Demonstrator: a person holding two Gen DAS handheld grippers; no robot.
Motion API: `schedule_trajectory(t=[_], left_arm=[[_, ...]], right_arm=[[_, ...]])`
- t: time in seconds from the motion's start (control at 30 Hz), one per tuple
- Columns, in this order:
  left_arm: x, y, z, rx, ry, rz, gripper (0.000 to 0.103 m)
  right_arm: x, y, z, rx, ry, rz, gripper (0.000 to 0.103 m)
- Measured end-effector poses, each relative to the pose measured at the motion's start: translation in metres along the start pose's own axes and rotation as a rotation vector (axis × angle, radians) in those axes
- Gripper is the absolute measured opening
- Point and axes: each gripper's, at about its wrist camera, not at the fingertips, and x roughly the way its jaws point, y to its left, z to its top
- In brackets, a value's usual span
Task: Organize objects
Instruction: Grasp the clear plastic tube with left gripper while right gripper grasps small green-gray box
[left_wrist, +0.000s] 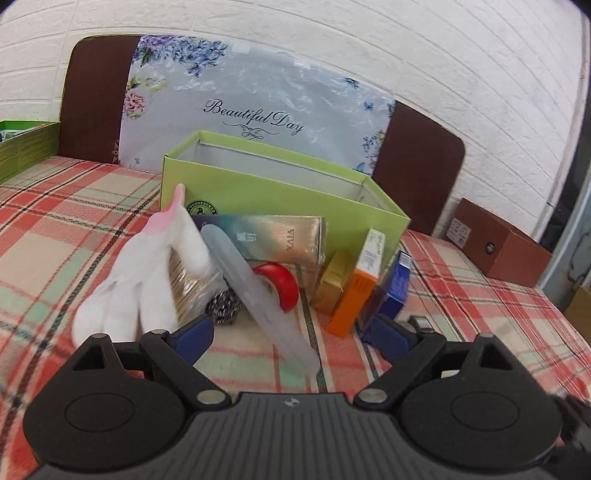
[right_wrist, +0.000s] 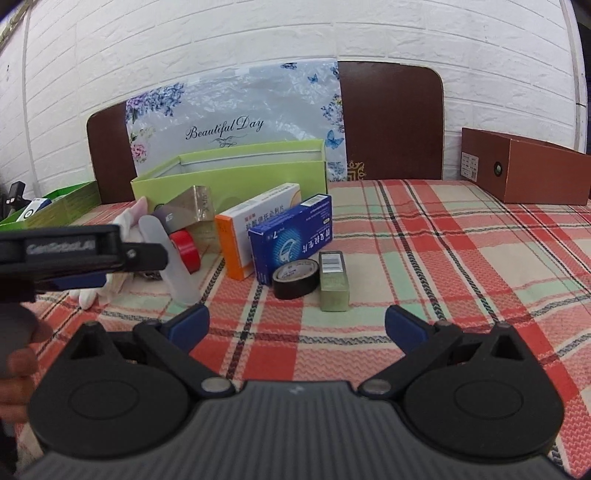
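Note:
A pile of objects lies on the plaid cloth in front of an open green box (left_wrist: 280, 195): a white glove (left_wrist: 136, 280), a translucent case (left_wrist: 258, 291), a red tape roll (left_wrist: 282, 282), a steel scourer (left_wrist: 223, 308), a gold box (left_wrist: 273, 236), an orange box (left_wrist: 356, 291) and a blue box (left_wrist: 391, 291). My left gripper (left_wrist: 291, 338) is open just before the case. My right gripper (right_wrist: 297, 325) is open and empty, short of a black tape roll (right_wrist: 295, 278) and a green bar (right_wrist: 334, 282). The blue box (right_wrist: 291, 240) and orange box (right_wrist: 255, 229) stand behind them.
A brown box (right_wrist: 532, 170) sits at the back right. Another green box (right_wrist: 55, 206) with items stands at the far left. A floral sheet (left_wrist: 251, 99) leans on a brown headboard (left_wrist: 417, 173) against the white brick wall. The left gripper's body (right_wrist: 74, 251) crosses the right wrist view.

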Motion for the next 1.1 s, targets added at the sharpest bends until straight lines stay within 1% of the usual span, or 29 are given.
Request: schedule_trajectory(t=[0.1,0.13,0.17,0.2,0.23,0.27,0.3,0.33,0.4,0.5,0.57,0.6,0.63,0.67,0.77,0.87,0.9,0.93,1.03,1.1], left_arm=[[0.016,0.001,0.004,-0.046,0.015,0.014,0.095],[0.02,0.002,0.005,-0.053,0.021,0.012,0.092],[0.024,0.003,0.005,-0.054,0.033,0.008,0.078],[0.029,0.004,0.006,-0.05,0.06,-0.001,0.064],[0.035,0.007,0.006,-0.052,0.106,-0.019,0.038],[0.04,0.012,0.004,-0.073,0.157,-0.047,0.024],[0.04,0.019,0.002,-0.108,0.161,-0.075,0.024],[0.036,0.025,0.0,-0.127,0.157,-0.095,0.023],[0.025,0.032,-0.002,-0.124,0.168,-0.118,0.021],[0.003,0.037,-0.01,-0.103,0.181,-0.134,0.019],[-0.009,0.039,-0.015,-0.093,0.188,-0.146,0.018],[-0.015,0.039,-0.017,-0.08,0.189,-0.147,0.018],[-0.019,0.038,-0.019,-0.061,0.19,-0.144,0.018],[-0.023,0.037,-0.021,-0.04,0.189,-0.139,0.018],[-0.031,0.036,-0.022,0.005,0.184,-0.122,0.018],[-0.033,0.037,-0.022,0.015,0.196,-0.122,0.018],[-0.034,0.038,-0.022,0.013,0.203,-0.125,0.018],[-0.035,0.038,-0.022,0.012,0.209,-0.127,0.018],[-0.042,0.04,-0.023,0.027,0.226,-0.137,0.018],[-0.051,0.04,-0.026,0.052,0.235,-0.139,0.018]], right_arm=[[-0.002,-0.005,-0.002,0.001,0.012,-0.022,0.103],[-0.002,-0.007,-0.002,0.005,0.015,-0.024,0.102],[-0.002,-0.007,-0.003,0.007,0.019,-0.027,0.101],[-0.001,-0.007,-0.002,0.007,0.026,-0.031,0.095],[0.0,-0.007,-0.002,0.005,0.035,-0.033,0.089],[0.0,-0.006,-0.002,0.001,0.039,-0.031,0.086],[0.001,-0.006,-0.001,-0.003,0.04,-0.029,0.082],[0.002,-0.005,-0.001,-0.007,0.042,-0.026,0.079],[0.004,-0.003,-0.001,-0.021,0.046,-0.017,0.078],[0.015,-0.002,0.003,-0.063,0.053,-0.013,0.077],[0.026,-0.003,0.009,-0.098,0.058,-0.029,0.074],[0.032,-0.003,0.013,-0.118,0.064,-0.039,0.07],[0.038,-0.003,0.016,-0.134,0.069,-0.05,0.066],[0.045,-0.004,0.019,-0.149,0.075,-0.058,0.065],[0.062,-0.007,0.025,-0.171,0.109,-0.071,0.054],[0.074,-0.012,0.026,-0.16,0.133,-0.075,0.04],[0.076,-0.014,0.026,-0.151,0.141,-0.071,0.028],[0.076,-0.015,0.026,-0.138,0.149,-0.063,0.022],[0.062,-0.011,0.022,-0.14,0.152,-0.041,0.022],[0.048,-0.007,0.02,-0.135,0.166,-0.005,0.022]])
